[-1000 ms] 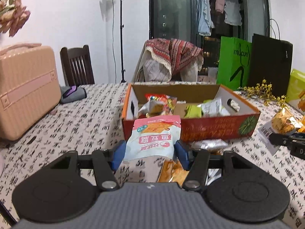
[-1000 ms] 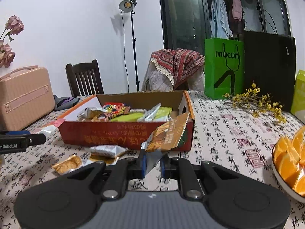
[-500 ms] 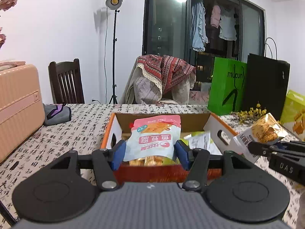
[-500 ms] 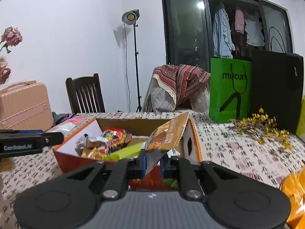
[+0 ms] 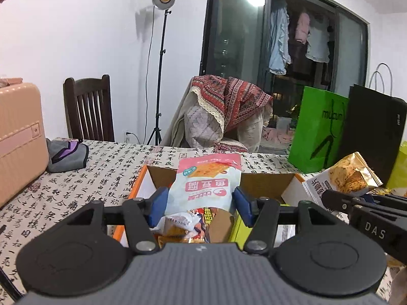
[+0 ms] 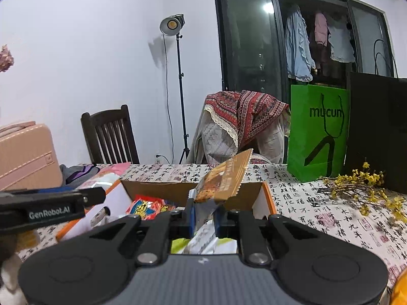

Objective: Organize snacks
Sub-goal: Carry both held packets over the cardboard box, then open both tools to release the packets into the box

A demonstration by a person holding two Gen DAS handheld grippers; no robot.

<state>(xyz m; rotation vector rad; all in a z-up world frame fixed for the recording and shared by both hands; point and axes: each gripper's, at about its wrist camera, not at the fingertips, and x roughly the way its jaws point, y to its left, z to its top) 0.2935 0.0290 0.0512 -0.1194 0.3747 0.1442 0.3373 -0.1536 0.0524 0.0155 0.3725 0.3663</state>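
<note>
A: L status?
B: Left gripper (image 5: pixel 201 204) pinching the pink-and-white snack bag (image 5: pixel 204 183) by its lower end, blue pads on both sides, bag upright. It's held above the cardboard box (image 5: pixel 262 181), over the box's left half.
A: R?
B: Right gripper (image 6: pixel 204 219) squeezed onto the brown cracker packet (image 6: pixel 222 181) at its silver end, packet tilts up and to the right. Also above the box (image 6: pixel 257 199), nearer its right wall.
A: Box contents?
B: Red/blue wrapper (image 6: pixel 150 207) by the back-left corner, lime-green pack (image 6: pixel 180 245) and a white one under the R fingers. From the L cam more wrappers under the pink bag, can't ID them.
A: Table?
B: Calligraphy-print tablecloth (image 5: pixel 84 183). Pink suitcase (image 5: pixel 17 137) at left edge w/ a grey pouch (image 5: pixel 67 156) beside it. Green paper bag (image 6: pixel 318 129) and black bag (image 6: pixel 379 132) at far right, yellow flower sprigs (image 6: pixel 363 190) in front of them.
</note>
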